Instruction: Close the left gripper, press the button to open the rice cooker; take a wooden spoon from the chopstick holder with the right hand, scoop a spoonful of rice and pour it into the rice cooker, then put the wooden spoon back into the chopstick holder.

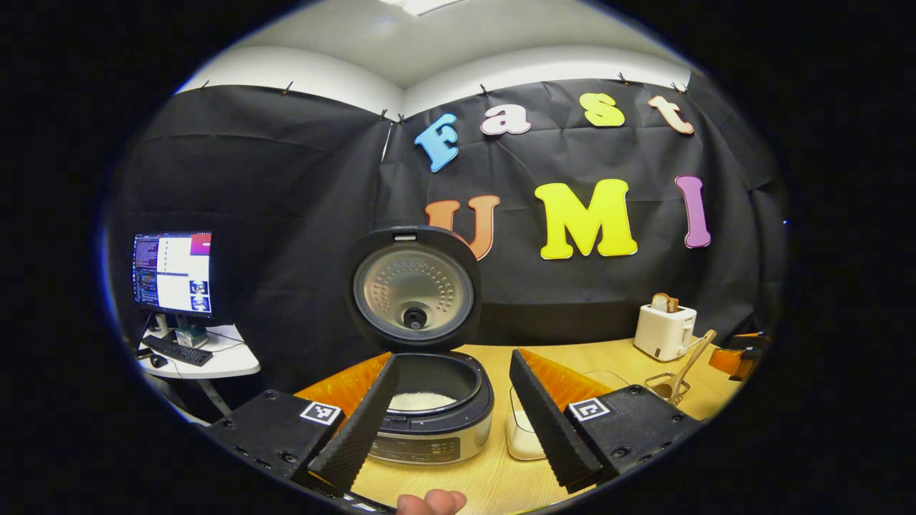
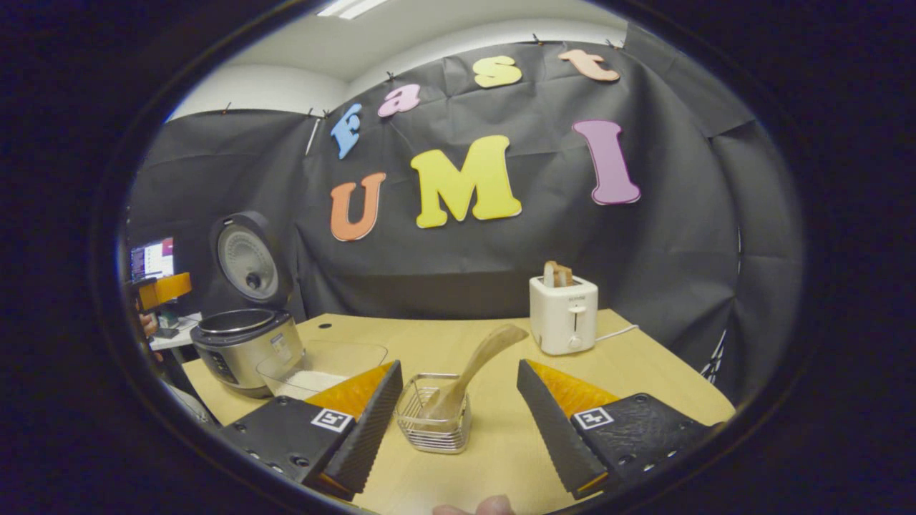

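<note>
Now, step: I judge the lid-opening done; the cooker [image 1: 429,411] stands with its lid [image 1: 413,286] up, and taking the spoon comes next
Landmark: I place everything from the cooker on the table [image 2: 501,443]
Left gripper [image 1: 458,418]: fingers spread wide, pinching nothing, aimed at the cooker's front, one finger to each side of it in the left gripper view
Right gripper [image 2: 461,429]: fingers spread, nothing between the pads, pointed at the holder [image 2: 435,415], apart from it
Spoon [image 2: 472,372]: wooden, bowl end down inside the holder, handle leaning up and away toward the toaster [image 2: 563,313]
Holder: a wire basket, well to the cooker's right in the right gripper view, with the rice tub [image 2: 322,368] between them
Cooker pot: white rice [image 1: 422,400] lies in the bottom, to my eye a shallow layer
Tub: clear, just beside the cooker, white rice inside
Toaster: bread in its slot, beyond the holder, far from the cooker
Next move, as I judge it: bring the right gripper forward until the handle sits between the fingers, pinch it above the basket rim, lift straight out so the basket does not tip
Risk: the slanted handle may slip from a shallow pinch
</note>
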Demonstrator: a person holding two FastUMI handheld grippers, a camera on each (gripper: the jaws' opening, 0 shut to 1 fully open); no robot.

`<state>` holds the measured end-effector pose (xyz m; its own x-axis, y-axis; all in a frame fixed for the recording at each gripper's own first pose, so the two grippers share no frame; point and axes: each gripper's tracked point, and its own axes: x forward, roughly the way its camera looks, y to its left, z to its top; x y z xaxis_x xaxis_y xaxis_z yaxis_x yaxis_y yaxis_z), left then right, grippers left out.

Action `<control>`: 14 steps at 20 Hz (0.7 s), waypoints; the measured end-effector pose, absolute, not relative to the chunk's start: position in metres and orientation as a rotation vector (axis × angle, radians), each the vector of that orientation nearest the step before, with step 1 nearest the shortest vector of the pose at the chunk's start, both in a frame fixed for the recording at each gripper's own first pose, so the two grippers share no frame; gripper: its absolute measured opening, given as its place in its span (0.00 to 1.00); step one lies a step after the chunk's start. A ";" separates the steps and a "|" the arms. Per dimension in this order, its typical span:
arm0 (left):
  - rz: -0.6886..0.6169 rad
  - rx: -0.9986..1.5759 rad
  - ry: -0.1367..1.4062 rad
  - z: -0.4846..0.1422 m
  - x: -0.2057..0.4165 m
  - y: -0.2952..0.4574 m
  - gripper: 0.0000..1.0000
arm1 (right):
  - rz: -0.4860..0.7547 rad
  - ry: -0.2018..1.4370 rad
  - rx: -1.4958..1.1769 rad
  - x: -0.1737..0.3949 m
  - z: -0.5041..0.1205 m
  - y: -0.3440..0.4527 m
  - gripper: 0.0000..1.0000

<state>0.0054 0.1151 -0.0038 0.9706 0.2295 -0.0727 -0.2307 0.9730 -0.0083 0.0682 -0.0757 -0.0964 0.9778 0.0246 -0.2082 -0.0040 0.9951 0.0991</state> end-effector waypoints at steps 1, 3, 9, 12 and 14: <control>0.236 -0.020 0.059 -0.002 0.005 0.117 0.99 | 0.005 0.223 0.110 0.074 -0.101 -0.077 0.96; 0.233 -0.007 0.043 0.000 0.002 0.118 0.99 | -0.017 0.239 0.113 0.086 -0.109 -0.078 1.00; 0.206 0.027 0.002 0.001 -0.006 0.112 0.99 | -0.059 0.303 0.163 0.126 -0.136 -0.081 0.96; 0.195 0.041 0.009 -0.003 -0.008 0.115 0.99 | -0.059 0.319 0.229 0.142 -0.142 -0.081 0.92; 0.214 0.054 0.013 -0.002 -0.010 0.120 0.99 | -0.065 0.331 0.263 0.151 -0.144 -0.084 0.88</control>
<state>-0.0103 0.1204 -0.0017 0.9771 0.2126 -0.0071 -0.2119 0.9758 0.0547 0.1507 -0.0845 -0.1440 0.9441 -0.0206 -0.3290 0.1062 0.9639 0.2443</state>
